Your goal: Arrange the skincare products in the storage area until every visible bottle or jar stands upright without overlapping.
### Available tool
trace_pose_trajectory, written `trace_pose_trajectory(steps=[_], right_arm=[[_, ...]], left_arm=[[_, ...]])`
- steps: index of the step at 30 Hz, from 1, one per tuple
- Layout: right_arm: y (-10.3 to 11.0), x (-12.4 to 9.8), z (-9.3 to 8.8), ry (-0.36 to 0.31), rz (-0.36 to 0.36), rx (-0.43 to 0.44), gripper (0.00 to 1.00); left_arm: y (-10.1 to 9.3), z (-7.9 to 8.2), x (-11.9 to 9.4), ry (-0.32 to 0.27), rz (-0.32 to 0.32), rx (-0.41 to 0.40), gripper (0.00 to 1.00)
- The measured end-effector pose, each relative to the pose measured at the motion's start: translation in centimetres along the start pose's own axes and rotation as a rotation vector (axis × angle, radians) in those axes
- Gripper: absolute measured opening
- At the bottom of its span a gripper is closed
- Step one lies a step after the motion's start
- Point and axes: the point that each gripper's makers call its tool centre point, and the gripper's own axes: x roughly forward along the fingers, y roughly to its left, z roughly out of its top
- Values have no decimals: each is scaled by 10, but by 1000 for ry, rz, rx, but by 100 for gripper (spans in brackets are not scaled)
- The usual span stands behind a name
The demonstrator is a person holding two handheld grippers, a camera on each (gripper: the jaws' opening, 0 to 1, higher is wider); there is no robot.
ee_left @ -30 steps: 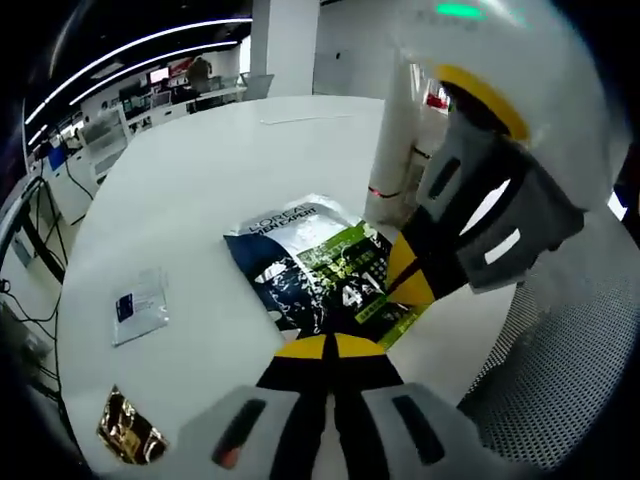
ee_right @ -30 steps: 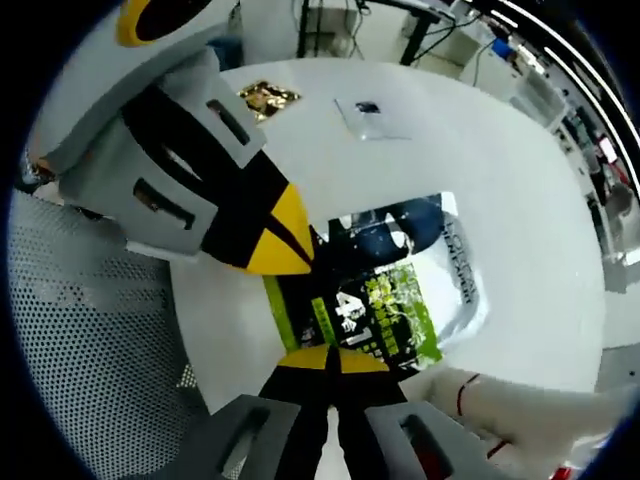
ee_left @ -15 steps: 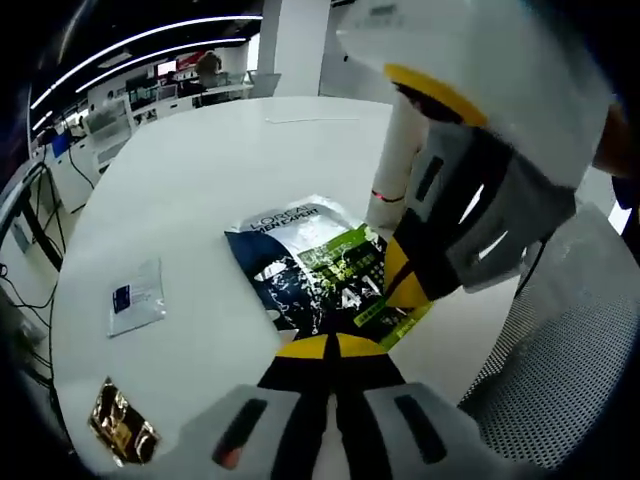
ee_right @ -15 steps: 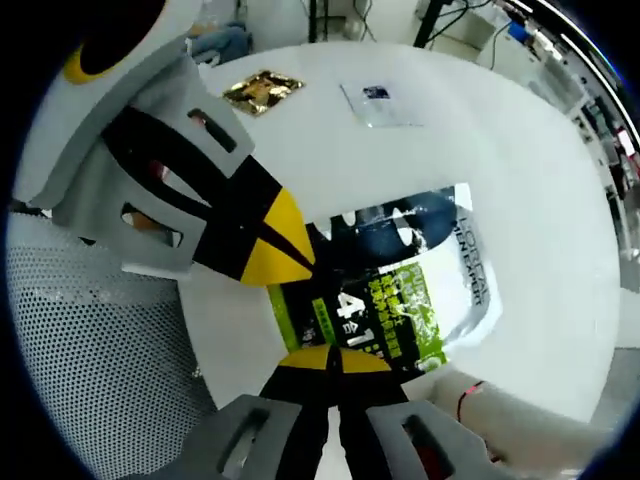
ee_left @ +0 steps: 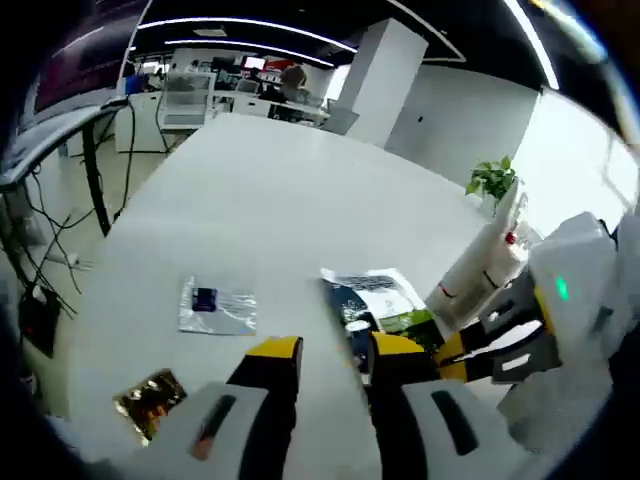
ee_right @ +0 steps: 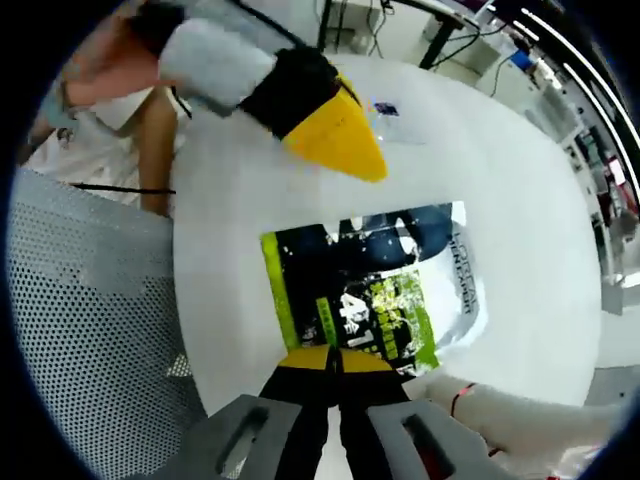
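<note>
A dark blue and green sachet packet point(ee_right: 385, 290) lies flat on the round white table point(ee_right: 500, 160). My right gripper point(ee_right: 333, 357) is shut, its yellow tips pinched on the packet's near edge. A white tube point(ee_right: 505, 425) with a red line lies just right of that gripper. My left gripper point(ee_left: 335, 348) is open, held above the table with nothing between its fingers; the packet point(ee_left: 372, 300) lies just beyond its tips. In the left gripper view, the white tube point(ee_left: 478, 265) lies at the right, above the right gripper point(ee_left: 455, 350). The left gripper point(ee_right: 335, 145) hangs high over the packet's far side.
A small clear sachet with a blue label point(ee_left: 215, 306) and a gold foil packet point(ee_left: 150, 396) lie to the left on the table. A grey mesh chair point(ee_right: 85, 330) stands at the table's edge. A person's arm point(ee_right: 150, 120) reaches in beside it.
My left gripper has opened, let go of the packet's edge and lifted back and away. The right gripper stays shut at the packet's edge. The packet now lies flatter.
</note>
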Motion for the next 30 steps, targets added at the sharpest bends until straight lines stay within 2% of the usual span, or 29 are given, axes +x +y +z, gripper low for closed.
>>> trace_pose_trajectory(steps=[1,2,3,5,6,11,13,14,15,18,20,21,25,26,27,29,30], right_arm=[[2,-4,3,-41,9,28,11],[9,-10,5,-81,56,64,16],[18,-21,12,-163,108,123,17],[24,-41,16,-291,139,197,16],[24,-46,14,-318,134,214,16],[21,-60,-2,-398,60,325,5],[21,-62,-7,-407,46,350,5],[21,-62,-9,-410,39,351,4],[20,-60,-11,-410,27,354,3],[20,-56,-14,-403,8,349,0],[21,-55,-13,-407,13,351,0],[21,-55,-12,-413,17,351,0],[24,-56,-7,-453,36,355,4],[23,-57,-5,-473,45,366,6],[22,-58,-4,-485,50,376,8],[17,-62,-1,-524,50,408,10],[13,-64,1,-542,49,423,11]], left_arm=[[9,0,1,27,33,-11,36],[16,3,2,32,66,-15,35],[29,8,5,21,112,-23,35],[40,12,13,41,142,-22,39],[40,12,15,49,140,-23,40],[51,-1,32,189,206,18,49],[49,-5,36,215,212,54,52],[53,-6,37,227,237,59,54],[52,0,40,197,235,100,55],[46,0,38,191,246,87,55],[41,2,37,173,232,124,44],[41,1,39,175,233,131,45],[45,0,34,164,226,77,45],[39,-3,30,154,204,21,45],[34,0,28,127,180,-3,45],[16,11,17,19,98,-72,45],[11,14,15,-11,72,-101,45]])
